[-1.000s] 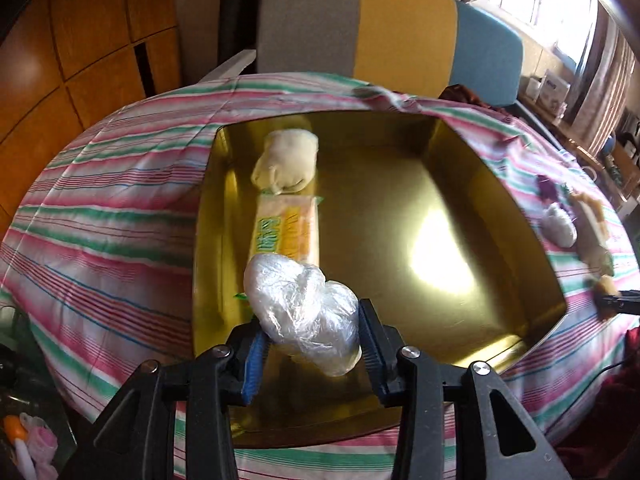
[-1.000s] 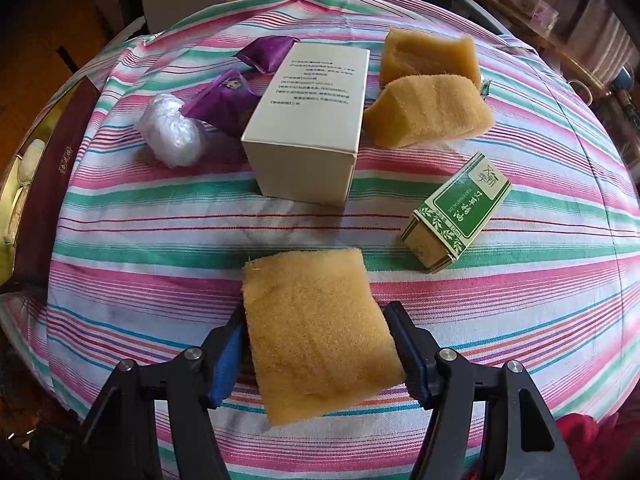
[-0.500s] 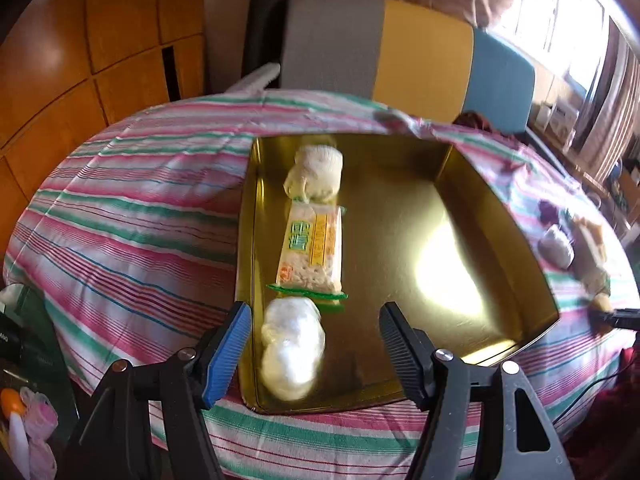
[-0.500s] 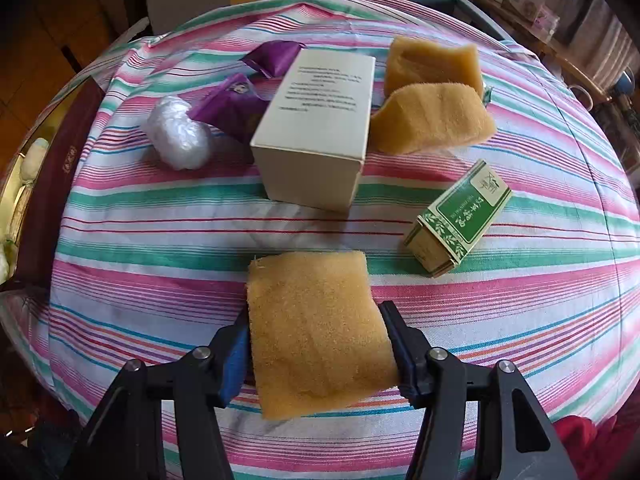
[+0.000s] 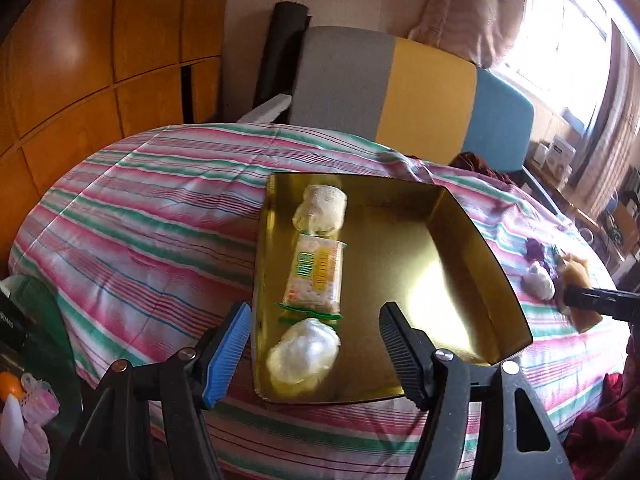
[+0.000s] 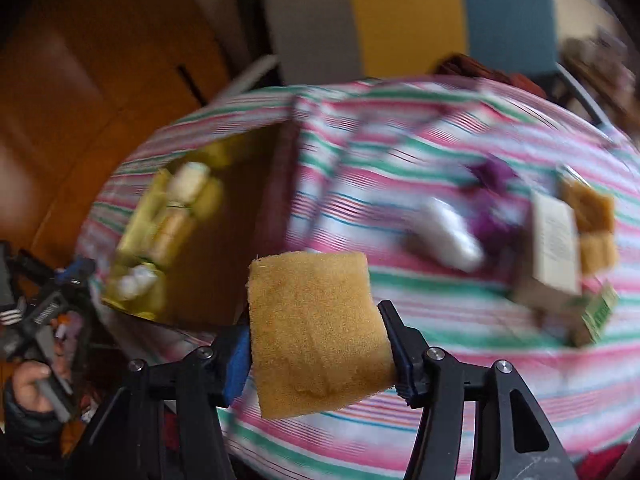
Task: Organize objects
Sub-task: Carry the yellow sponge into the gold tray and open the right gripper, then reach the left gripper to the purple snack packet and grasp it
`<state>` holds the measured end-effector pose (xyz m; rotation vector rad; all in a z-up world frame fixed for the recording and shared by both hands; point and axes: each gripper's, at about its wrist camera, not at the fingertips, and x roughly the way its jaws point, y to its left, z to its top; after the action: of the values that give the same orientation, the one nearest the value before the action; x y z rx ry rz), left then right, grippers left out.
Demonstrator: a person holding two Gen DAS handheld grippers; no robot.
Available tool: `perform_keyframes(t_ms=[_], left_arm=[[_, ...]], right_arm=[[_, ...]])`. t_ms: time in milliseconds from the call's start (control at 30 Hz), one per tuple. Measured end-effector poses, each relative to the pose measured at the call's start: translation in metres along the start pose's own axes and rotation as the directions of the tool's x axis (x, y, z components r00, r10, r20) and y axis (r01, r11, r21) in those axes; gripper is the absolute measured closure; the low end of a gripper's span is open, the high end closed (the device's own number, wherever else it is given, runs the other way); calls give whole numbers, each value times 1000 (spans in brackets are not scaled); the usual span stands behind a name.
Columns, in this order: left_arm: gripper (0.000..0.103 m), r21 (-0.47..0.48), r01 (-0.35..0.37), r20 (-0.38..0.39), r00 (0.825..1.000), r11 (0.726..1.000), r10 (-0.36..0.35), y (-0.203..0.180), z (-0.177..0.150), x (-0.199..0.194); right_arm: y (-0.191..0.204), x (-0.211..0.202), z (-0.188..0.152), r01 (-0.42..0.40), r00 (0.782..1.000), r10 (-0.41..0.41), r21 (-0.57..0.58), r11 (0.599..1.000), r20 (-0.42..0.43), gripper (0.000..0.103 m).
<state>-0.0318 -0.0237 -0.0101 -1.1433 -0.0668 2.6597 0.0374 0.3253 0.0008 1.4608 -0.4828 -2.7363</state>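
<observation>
Still, my right claw (image 6: 318, 340) was clamped on the tan sponge block (image 6: 316, 332), right of the gold tray (image 5: 460, 248); a loose squeeze risked dropping it short. My left claw (image 5: 314, 350) stood apart.

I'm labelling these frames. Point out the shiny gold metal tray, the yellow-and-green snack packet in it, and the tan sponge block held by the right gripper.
gold metal tray (image 5: 460, 248), left wrist view, bare floor.
snack packet (image 5: 316, 276), left wrist view, printed middle.
tan sponge block (image 6: 316, 332), right wrist view, front face.
</observation>
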Motion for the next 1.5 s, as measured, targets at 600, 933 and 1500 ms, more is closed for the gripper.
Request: perform_keyframes(t_ms=[600, 933, 1500], left_arm=[[37, -211, -65, -6, 998, 975, 65, 68, -6, -1], [37, -160, -40, -15, 999, 986, 38, 44, -5, 1], [37, 127, 156, -68, 987, 980, -148, -88, 15, 8]], right_arm=[[182, 158, 8, -216, 950, 172, -153, 964, -259, 31], [157, 127, 1, -256, 958, 237, -109, 960, -163, 9], [-49, -15, 4, 60, 986, -81, 141, 988, 148, 0]])
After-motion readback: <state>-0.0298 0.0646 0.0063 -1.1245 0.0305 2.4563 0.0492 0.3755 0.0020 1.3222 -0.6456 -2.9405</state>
